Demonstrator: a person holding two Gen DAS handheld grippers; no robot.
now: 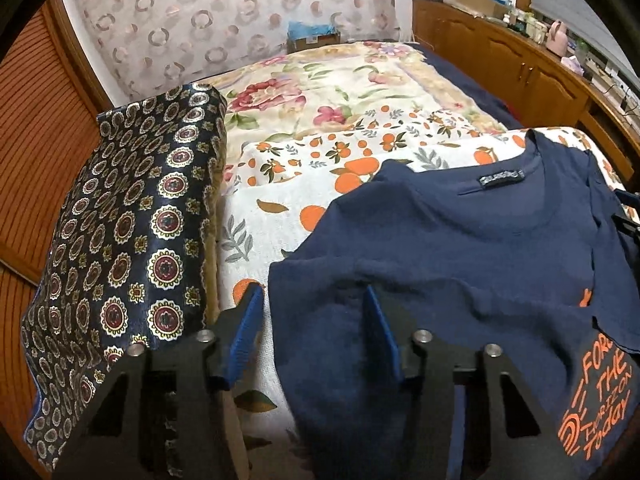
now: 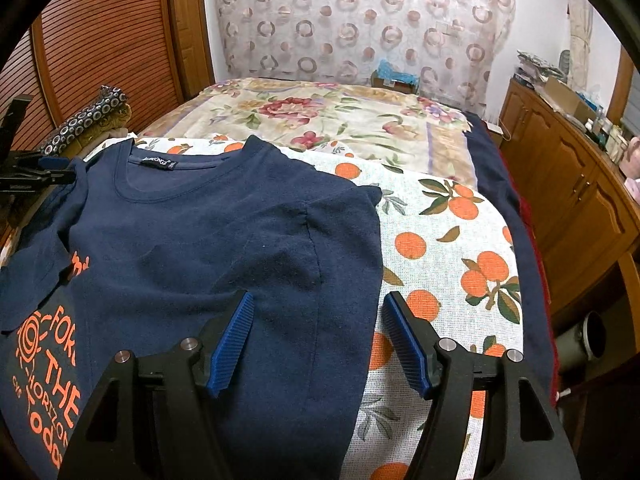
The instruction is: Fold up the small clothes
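Observation:
A navy T-shirt with orange lettering lies on the orange-print cloth on the bed, its sides folded inward and its collar at the far end. It also shows in the right wrist view. My left gripper is open and straddles the shirt's left folded edge. My right gripper is open and straddles the shirt's right folded edge. The left gripper also shows at the far left of the right wrist view.
A folded dark patterned cloth lies left of the shirt. A floral sheet covers the far bed. A wooden cabinet stands to the right, a slatted wooden door to the left.

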